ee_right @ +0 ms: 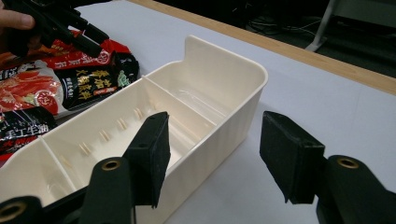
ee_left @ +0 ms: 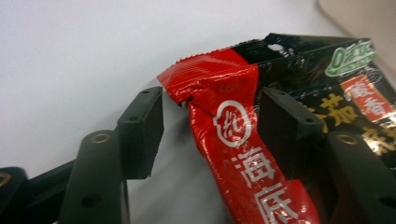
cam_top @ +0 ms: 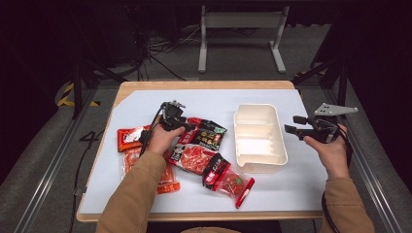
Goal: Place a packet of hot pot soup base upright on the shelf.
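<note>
White table cover lying over the wooden tabletop and leaving a strip of wood showing along the far and near edges. Lying on the cover's left half — an orange-red packet at the far left, a clear packet of reddish contents nearer the front edge, and two meat-printed packets with black-and-red ends trailing toward the middle. Beyond the table, a grey metal stand and loose black cables sitting on grey carpet.
</note>
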`<state>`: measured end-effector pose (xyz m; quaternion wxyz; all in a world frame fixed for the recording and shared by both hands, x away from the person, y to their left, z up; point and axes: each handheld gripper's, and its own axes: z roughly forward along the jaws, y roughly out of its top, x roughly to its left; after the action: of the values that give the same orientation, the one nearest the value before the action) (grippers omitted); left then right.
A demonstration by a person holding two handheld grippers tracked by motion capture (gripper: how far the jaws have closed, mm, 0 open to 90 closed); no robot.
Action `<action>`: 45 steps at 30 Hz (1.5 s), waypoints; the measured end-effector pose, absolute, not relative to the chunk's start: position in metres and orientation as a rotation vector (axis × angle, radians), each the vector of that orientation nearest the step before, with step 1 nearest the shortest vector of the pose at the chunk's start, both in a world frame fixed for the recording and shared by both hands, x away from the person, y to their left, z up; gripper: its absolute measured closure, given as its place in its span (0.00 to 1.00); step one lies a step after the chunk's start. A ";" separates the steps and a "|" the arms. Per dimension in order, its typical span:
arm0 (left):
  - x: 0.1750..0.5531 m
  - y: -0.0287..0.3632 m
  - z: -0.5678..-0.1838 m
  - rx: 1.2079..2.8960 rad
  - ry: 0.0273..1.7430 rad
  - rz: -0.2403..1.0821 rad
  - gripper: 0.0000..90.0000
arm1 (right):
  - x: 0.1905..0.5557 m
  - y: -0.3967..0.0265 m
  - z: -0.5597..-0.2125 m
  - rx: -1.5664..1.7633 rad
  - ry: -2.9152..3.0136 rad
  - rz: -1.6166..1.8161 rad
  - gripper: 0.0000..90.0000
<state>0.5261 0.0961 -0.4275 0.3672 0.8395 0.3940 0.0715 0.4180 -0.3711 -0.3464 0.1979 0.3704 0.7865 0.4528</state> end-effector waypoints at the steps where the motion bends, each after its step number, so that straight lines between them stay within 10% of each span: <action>1: 0.527 0.096 -0.428 2.160 1.013 0.181 0.48 | 0.418 -0.371 -0.347 1.036 2.201 1.267 0.48; 12: 0.531 0.094 -0.436 2.148 1.033 0.109 0.52 | 0.419 -0.372 -0.349 1.044 2.206 1.268 0.47; 25: 0.530 0.095 -0.432 2.126 1.095 0.071 0.91 | 0.419 -0.371 -0.348 1.040 2.209 1.267 0.47; 45: 0.510 0.105 -0.389 2.028 1.039 0.143 0.97 | 0.417 -0.371 -0.344 1.030 2.197 1.274 0.48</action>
<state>0.5097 0.1047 -0.3887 0.4161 0.8077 0.4139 0.0568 0.4169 -0.3706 -0.3442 0.1992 0.3684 0.7856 0.4554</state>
